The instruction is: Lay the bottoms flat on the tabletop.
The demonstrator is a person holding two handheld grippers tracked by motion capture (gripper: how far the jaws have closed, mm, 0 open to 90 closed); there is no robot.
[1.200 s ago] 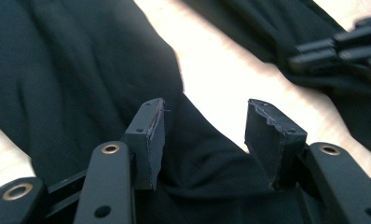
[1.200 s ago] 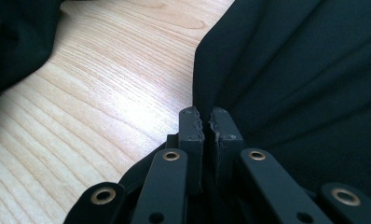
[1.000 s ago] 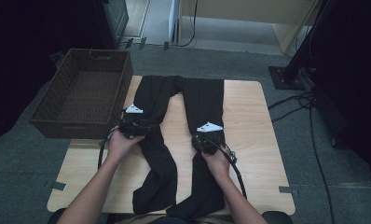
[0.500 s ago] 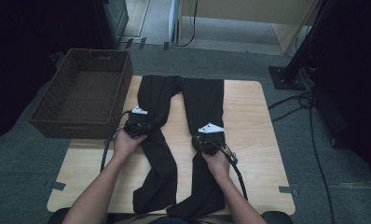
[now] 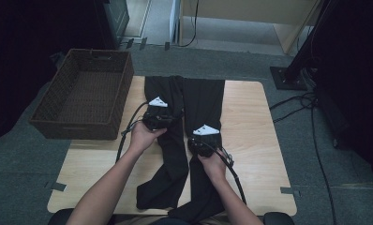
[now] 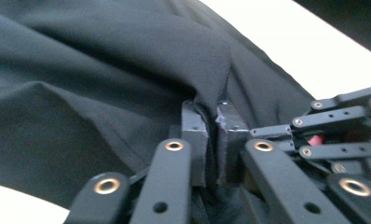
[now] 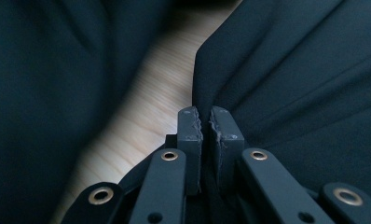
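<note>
A pair of black trousers (image 5: 201,101) lies lengthwise on the wooden table (image 5: 250,136), waist at the far end, legs toward the person. My left gripper (image 5: 157,117) sits on the left leg, turned rightward. In the left gripper view its jaws (image 6: 211,126) are shut on a pinched ridge of black fabric (image 6: 127,79). My right gripper (image 5: 204,140) rests on the right leg nearer the person. In the right gripper view its jaws (image 7: 206,126) are shut on the inner edge of that trouser leg (image 7: 305,84), with bare wood (image 7: 146,102) between the legs.
An empty brown wicker basket (image 5: 84,93) stands off the table's left far corner. Cables (image 5: 306,108) run on the grey floor at right beside a dark stand (image 5: 292,70). Bare tabletop lies right of the trousers and near the front left corner.
My left gripper has moved right and slightly away, onto the left trouser leg toward the middle, pulling fabric with it. My right gripper has stayed almost in place.
</note>
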